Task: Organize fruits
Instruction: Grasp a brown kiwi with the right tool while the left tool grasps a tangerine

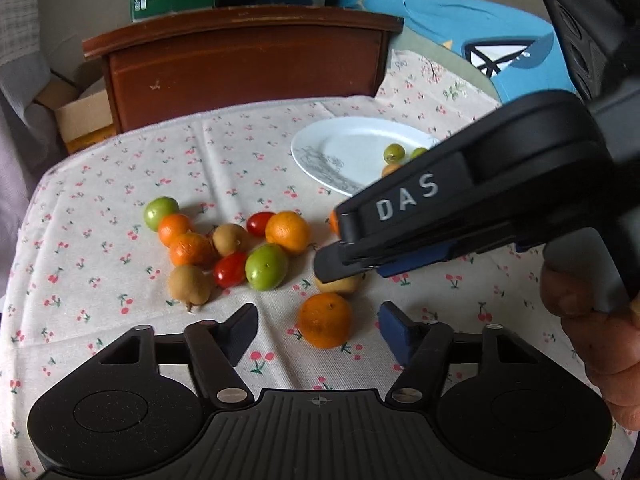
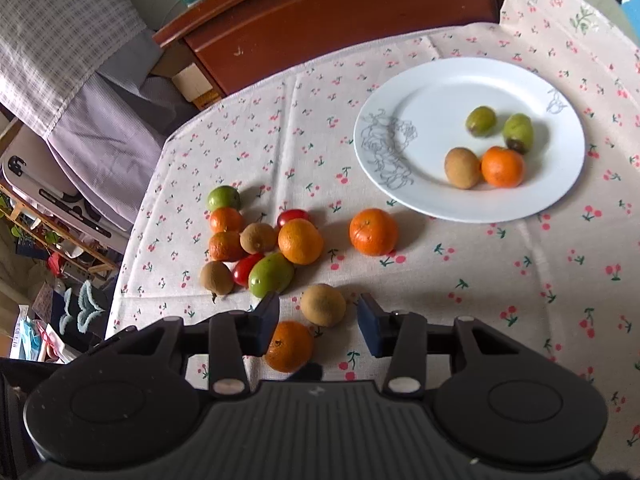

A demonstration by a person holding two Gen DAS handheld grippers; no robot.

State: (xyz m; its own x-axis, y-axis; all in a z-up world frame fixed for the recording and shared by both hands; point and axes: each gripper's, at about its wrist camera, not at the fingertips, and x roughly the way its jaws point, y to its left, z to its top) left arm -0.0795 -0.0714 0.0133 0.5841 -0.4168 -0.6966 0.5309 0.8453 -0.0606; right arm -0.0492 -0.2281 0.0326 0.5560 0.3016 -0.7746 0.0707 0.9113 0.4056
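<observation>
Right wrist view: the right gripper (image 2: 318,320) stands open, its jaws astride a brown longan (image 2: 323,305) on the cherry-print tablecloth (image 2: 500,280); the white plate (image 2: 380,120) lies toward 1 o'clock. The left gripper (image 1: 318,332), also open, frames a mandarin (image 1: 325,320).

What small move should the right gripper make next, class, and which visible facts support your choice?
Probably ease the right gripper down a little and shut its jaws on the brown fruit. That fruit lies on the cloth between the open jaws, apart from the orange beside it, and the white plate already holds four sorted fruits, so it likely goes there next.
</observation>
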